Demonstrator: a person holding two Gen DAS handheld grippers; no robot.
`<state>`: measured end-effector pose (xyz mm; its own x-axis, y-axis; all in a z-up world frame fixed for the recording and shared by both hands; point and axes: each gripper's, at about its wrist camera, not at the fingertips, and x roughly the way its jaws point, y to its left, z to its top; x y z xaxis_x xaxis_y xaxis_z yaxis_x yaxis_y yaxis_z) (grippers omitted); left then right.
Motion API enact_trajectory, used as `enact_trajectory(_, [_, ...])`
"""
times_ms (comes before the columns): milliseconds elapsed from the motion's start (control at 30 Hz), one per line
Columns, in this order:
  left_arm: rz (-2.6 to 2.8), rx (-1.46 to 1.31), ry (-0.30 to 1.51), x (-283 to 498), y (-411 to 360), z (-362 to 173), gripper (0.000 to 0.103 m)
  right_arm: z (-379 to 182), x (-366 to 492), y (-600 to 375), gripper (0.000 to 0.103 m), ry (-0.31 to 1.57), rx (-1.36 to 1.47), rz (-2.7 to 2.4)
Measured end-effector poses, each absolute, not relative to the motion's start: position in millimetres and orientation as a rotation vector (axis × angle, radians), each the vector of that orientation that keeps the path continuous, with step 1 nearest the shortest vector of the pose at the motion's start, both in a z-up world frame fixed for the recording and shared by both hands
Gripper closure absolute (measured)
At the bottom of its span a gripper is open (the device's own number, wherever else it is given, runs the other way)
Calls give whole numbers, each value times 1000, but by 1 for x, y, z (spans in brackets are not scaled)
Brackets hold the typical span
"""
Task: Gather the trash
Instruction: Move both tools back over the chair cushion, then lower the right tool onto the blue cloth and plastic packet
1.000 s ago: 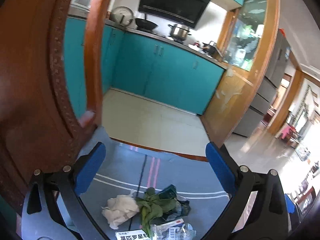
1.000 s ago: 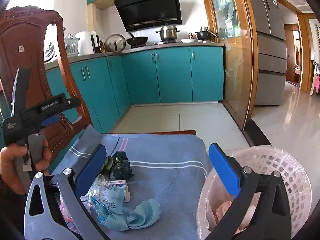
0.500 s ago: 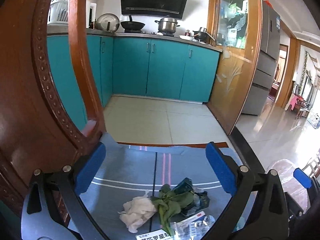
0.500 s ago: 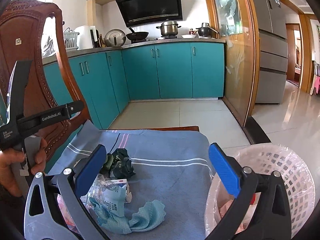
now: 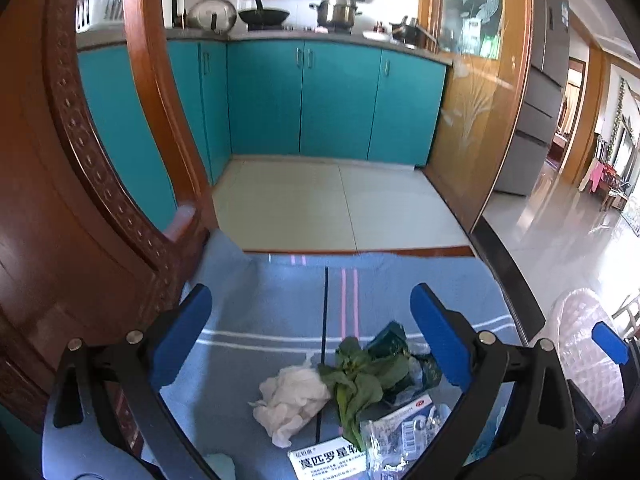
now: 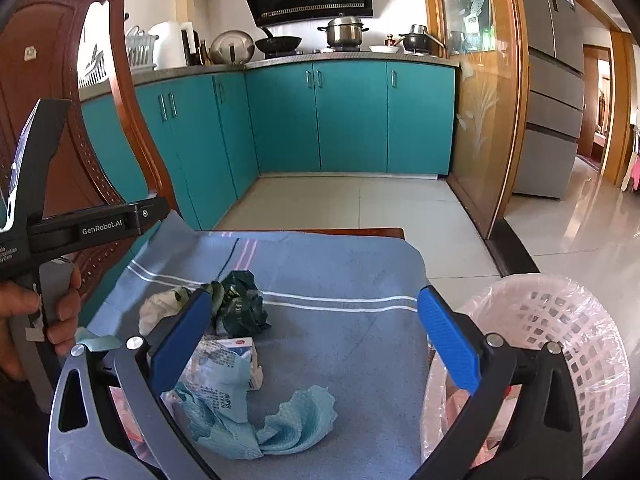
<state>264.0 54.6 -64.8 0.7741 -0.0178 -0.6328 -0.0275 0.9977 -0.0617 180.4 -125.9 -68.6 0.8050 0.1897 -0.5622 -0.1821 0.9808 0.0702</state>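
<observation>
We hold both grippers above the blue striped cloth, our landmark here. The left gripper has its blue fingers spread wide with nothing between them. The right gripper is likewise spread wide and holds nothing.

The trash lies in a loose heap on the near part of the cloth. In the left wrist view we see a crumpled white tissue touching a bunch of green leaves, with a dark green wrapper just behind the leaves and a clear printed packet beside a white box with printed characters at the nearest edge. In the right wrist view a crumpled light blue cloth lies nearest to us, touching the packet.

Off the cloth's right edge stands a white lattice basket with a plastic liner. Off the cloth's left edge rises a carved wooden chair back, and there our hand grips the left gripper's handle.
</observation>
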Motion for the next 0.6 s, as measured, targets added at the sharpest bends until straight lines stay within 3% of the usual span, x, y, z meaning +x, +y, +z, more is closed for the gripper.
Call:
enact_trajectory(100, [3,-71,716,268,55,-69,10,-70,181,-126,3,614,9,200])
enact_trajectory(600, [-2,-40,811,275,71,-75,10,-82,184,-127,3,750,65,368])
